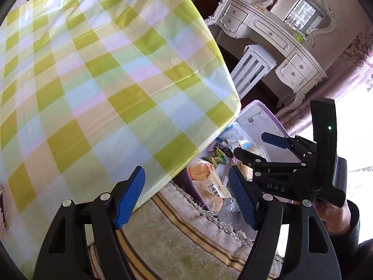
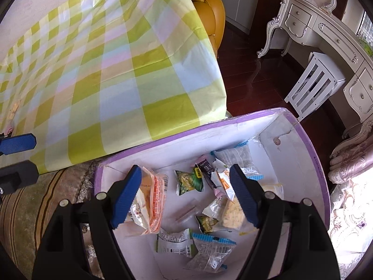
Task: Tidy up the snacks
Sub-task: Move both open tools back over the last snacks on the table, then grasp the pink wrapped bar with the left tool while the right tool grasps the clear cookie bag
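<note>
The right gripper (image 2: pixel 185 196) hangs over the box (image 2: pixel 303 135), jaws spread, nothing between them. Below it snack packets lie loose on the box floor: an orange packet (image 2: pixel 153 196) by the left finger, a green packet (image 2: pixel 190 180) near the middle, a cracker pack (image 2: pixel 233 214) by the right finger, blue-edged packets (image 2: pixel 213 245) nearest the camera. The left gripper (image 1: pixel 186 197) is released too, empty, over the table's near corner (image 1: pixel 163 170). The checked cloth (image 2: pixel 116 70) covers the table; the box sits on the rug (image 1: pixel 174 240) beside it.
</note>
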Tool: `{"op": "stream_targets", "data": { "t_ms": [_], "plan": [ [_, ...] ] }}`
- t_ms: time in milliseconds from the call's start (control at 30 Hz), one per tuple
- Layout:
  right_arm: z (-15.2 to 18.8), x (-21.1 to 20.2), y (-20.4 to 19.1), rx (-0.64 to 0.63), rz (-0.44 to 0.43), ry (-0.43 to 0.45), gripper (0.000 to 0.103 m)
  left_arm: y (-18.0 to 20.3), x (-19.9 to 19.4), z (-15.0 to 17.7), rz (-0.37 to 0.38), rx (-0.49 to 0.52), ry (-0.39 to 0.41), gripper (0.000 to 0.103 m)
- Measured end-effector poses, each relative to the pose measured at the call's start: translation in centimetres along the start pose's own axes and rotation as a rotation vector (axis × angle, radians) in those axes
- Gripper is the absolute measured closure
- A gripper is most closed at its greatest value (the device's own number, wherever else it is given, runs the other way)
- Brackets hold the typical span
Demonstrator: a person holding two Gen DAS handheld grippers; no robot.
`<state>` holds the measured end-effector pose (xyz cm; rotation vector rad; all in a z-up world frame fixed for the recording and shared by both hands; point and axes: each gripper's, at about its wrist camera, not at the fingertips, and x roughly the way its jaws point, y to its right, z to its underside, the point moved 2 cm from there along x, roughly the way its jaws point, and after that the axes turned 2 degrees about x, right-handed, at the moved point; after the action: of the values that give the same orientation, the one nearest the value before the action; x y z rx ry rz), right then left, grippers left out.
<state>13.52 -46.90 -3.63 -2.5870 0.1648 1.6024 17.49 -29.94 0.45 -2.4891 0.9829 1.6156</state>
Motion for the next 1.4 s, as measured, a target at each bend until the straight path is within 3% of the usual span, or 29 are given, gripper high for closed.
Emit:
{"op": "stream_targets", "data": {
  "t_ms": [200, 433, 700, 833, 1000, 1267, 1400],
  "plan": [
    [-1.0, -0.8, -4.0, -0.047, -0.055, 0.005, 0.025, -4.9, -3.5, 0.5, -0.067, -0.075, 0.079, 0.031],
    [-2.5, -1.7, -8.6, -0.116, -0.097, 0.020, 0.025, -11.9, -8.4, 2.8, -0.221, -0.134, 0.160, 0.032],
    [-3.9, -1.9, -14.0, -0.187, -0.153, 0.026, 0.025, -19.9, -10.5, 5.9, -0.422, -0.153, 0.117, 0.034],
    [-4.7, -1.8, -16.7, -0.216, -0.183, 0.025, 0.025, -22.2, -10.7, 6.9, -0.468, -0.136, 0.091, 0.037],
    [-5.7, -1.3, -19.8, -0.242, -0.214, 0.021, 0.025, -23.2, -9.5, 8.1, -0.480, -0.077, 0.022, 0.043],
    [-7.1, -0.2, -25.1, -0.287, -0.247, 0.011, 0.025, -24.3, -8.7, 8.9, -0.441, -0.101, 0.011, 0.080],
    [-7.6, 0.6, -27.9, -0.290, -0.268, 0.002, 0.025, -24.7, -9.6, 9.1, -0.425, -0.136, 0.042, 0.081]
  ]
}}
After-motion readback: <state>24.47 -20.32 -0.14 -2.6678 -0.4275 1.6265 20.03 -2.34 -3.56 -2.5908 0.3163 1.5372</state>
